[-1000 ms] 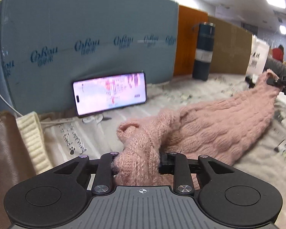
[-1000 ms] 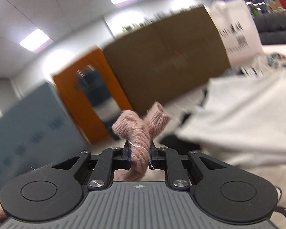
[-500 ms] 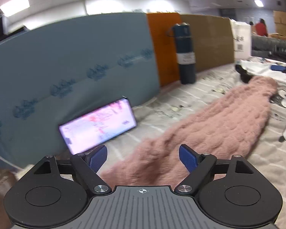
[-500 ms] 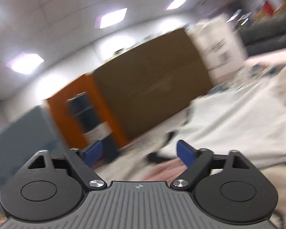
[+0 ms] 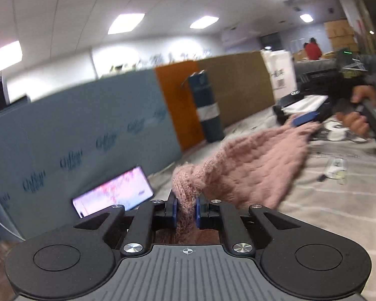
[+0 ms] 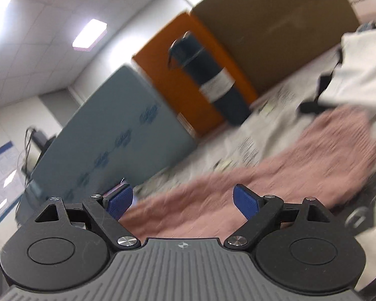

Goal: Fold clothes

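Observation:
A pink knitted sweater (image 5: 248, 165) lies stretched across the patterned table cloth (image 5: 338, 200). My left gripper (image 5: 185, 212) is shut on a bunched edge of the sweater and holds it lifted off the table. My right gripper (image 6: 183, 202) is open and empty, just above the sweater (image 6: 275, 173), which is blurred. In the left wrist view the right gripper (image 5: 303, 119) shows at the sweater's far end, with a hand on its handle.
A lit phone (image 5: 112, 195) leans against a blue-grey board (image 5: 75, 135). A dark flask (image 5: 208, 107) stands by orange and brown boards. White folded cloth (image 6: 361, 67) and small items (image 5: 336, 170) lie at the right.
Half a second ago both grippers were open, having let go of the sweater. Now my left gripper has shut on a sweater edge again and lifted it. The right gripper stays open and has dropped toward the sweater.

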